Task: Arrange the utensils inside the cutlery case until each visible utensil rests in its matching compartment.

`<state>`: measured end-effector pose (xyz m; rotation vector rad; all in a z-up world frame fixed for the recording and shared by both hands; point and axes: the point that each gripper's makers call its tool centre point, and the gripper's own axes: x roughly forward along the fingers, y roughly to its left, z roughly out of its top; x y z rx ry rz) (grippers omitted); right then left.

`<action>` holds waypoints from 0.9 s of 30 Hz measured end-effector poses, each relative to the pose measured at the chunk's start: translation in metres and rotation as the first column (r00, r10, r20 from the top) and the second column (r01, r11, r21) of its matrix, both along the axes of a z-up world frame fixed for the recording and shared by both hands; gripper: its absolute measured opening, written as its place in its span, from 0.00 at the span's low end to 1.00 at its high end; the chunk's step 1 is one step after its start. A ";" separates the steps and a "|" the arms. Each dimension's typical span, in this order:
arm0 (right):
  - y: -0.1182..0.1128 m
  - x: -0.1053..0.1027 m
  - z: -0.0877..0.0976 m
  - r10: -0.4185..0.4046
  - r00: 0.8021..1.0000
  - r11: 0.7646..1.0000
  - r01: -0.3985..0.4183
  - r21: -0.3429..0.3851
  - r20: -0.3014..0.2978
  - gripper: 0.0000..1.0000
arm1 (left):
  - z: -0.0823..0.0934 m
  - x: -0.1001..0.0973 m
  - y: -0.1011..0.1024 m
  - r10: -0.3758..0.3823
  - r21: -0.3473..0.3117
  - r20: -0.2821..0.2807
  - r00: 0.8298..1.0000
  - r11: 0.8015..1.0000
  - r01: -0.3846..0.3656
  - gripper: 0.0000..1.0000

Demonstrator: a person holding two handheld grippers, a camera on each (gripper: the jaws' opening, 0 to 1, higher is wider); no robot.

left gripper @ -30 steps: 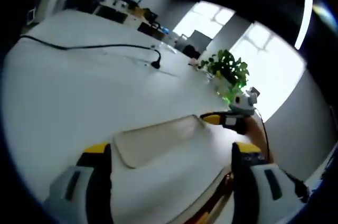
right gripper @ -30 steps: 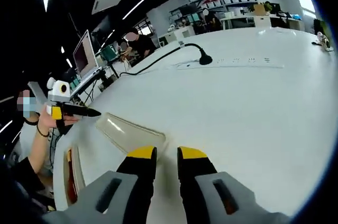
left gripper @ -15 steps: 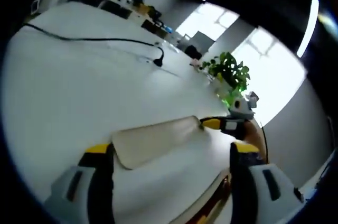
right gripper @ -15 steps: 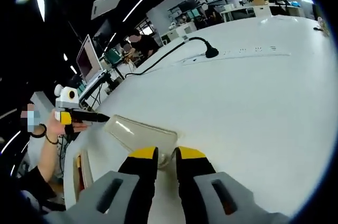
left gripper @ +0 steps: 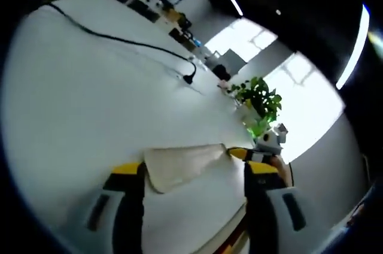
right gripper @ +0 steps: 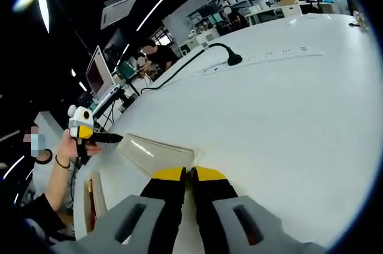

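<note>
The right gripper (right gripper: 187, 174) rises from the bottom centre of the right gripper view with its yellow-tipped jaws almost together, pinching the near edge of a translucent lid (right gripper: 157, 154). In that view the left gripper (right gripper: 114, 138) comes in from the left edge, its dark tip touching the lid's far left corner; whether that tip is clenched on the lid I cannot tell there. In the left gripper view the left gripper (left gripper: 194, 172) shows its own jaws spread wide at the bottom of the frame, the lid (left gripper: 182, 165) lying between and beyond them. The right gripper (left gripper: 254, 154) reaches in from the right, at the lid's right end. The case (right gripper: 96, 197) sits at the lower left of the right gripper view, a pale rim with a brown interior; its contents are too small to tell. All this lies on a white table (right gripper: 281, 110). Farther off, a black cable (right gripper: 185, 64) runs across the table toward upper centre. In the left gripper view a plant (left gripper: 257, 97) stands beyond the table by bright windows.
</note>
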<state>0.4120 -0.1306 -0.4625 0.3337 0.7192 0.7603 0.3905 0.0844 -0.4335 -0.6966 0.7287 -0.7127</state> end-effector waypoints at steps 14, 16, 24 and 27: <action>0.013 -0.007 -0.006 0.031 1.000 0.999 -0.031 0.027 -0.001 0.03 | 0.011 -0.008 -0.020 -0.092 -0.073 0.107 0.990 0.992 0.100 0.12; 0.013 -0.005 0.000 0.034 0.999 0.998 -0.035 0.056 0.016 0.03 | 0.014 -0.011 -0.018 -0.090 -0.084 0.095 0.991 0.992 0.098 0.04; 0.013 -0.013 0.023 0.130 0.977 0.991 -0.135 0.023 0.172 0.08 | 0.032 -0.021 -0.019 -0.160 -0.088 0.234 0.959 0.979 0.184 0.03; 0.012 -0.015 0.044 0.170 0.941 0.984 -0.180 0.008 0.291 0.16 | 0.043 -0.026 -0.019 -0.189 -0.040 0.346 0.919 0.976 0.216 0.03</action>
